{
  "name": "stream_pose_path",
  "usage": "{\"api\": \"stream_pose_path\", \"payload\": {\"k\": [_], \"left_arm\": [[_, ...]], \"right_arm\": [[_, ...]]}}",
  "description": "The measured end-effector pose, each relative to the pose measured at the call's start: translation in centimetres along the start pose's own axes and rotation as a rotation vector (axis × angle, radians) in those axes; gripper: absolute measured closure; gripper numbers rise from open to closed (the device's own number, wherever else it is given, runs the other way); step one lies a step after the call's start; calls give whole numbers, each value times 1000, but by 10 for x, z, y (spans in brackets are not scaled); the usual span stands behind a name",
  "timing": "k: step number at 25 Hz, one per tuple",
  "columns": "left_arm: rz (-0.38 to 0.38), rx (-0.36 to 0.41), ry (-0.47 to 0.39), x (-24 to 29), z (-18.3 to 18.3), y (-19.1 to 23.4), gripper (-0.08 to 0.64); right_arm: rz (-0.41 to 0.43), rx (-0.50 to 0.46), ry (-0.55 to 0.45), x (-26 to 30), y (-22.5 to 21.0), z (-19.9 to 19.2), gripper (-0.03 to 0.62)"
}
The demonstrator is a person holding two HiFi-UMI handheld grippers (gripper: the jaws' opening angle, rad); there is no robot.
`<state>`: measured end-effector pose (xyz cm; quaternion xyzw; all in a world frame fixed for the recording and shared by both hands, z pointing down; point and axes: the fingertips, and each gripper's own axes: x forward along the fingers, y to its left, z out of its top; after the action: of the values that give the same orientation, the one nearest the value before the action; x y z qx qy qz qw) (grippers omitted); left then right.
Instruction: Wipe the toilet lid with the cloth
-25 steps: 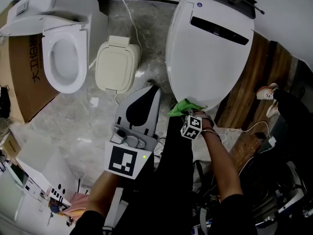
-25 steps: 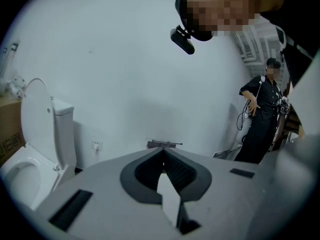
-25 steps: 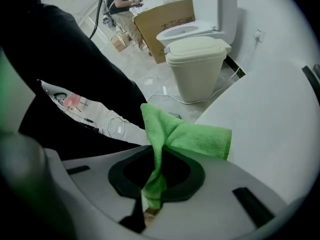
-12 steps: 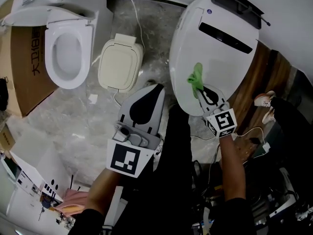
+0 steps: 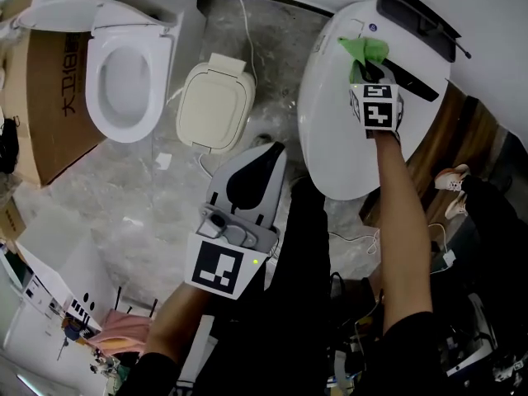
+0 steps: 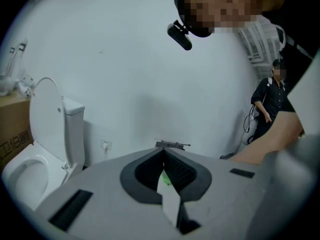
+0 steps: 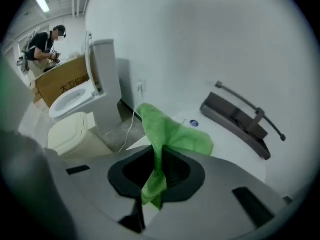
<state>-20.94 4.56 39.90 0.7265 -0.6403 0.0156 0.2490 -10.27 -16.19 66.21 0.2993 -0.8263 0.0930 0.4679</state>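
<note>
A large white toilet lid (image 5: 346, 139) lies closed at the upper right of the head view, with a dark panel (image 5: 417, 19) at its far end. My right gripper (image 5: 363, 66) is stretched over the lid's far end, shut on a green cloth (image 5: 363, 49) that rests on the lid just before that panel. The right gripper view has the cloth (image 7: 167, 134) pinched between the jaws and spread on the lid (image 7: 225, 151), near a dark hinge bar (image 7: 240, 116). My left gripper (image 5: 271, 151) hangs shut above the floor, left of the lid, holding nothing.
A second toilet (image 5: 124, 73) with its seat up stands at the upper left beside a cardboard box (image 5: 37, 114). A cream seat unit (image 5: 216, 101) lies on the marble floor. Cables trail near the lid's base. Wooden boards (image 5: 466, 126) and a shoe (image 5: 450, 176) are on the right.
My right gripper has swept the green cloth from the lid's near edge up its length to the far end by the dark panel. The left gripper has hardly moved.
</note>
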Motion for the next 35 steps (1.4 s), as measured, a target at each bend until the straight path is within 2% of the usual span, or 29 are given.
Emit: {"api": "stream_pose_path", "payload": {"k": [3,8,14,26,35], "left_arm": [[10,0,6,-4,-2,7,551],[13,-2,10,-9,-4,17,551],[7,-15,-16,-8,5,25,551],[-47,25,-10,-16,0,18,551],[-81,38,5,-34,-26,-22,551]], "right_arm": [[51,-120,81,28,25,-6,545],[68,-214,123,35,38,-6,545],[104,-430,146,30,58,-21,545],[179,-647,174,1,116,-77,545],[241,-770,207,-40,172,-156,545]]}}
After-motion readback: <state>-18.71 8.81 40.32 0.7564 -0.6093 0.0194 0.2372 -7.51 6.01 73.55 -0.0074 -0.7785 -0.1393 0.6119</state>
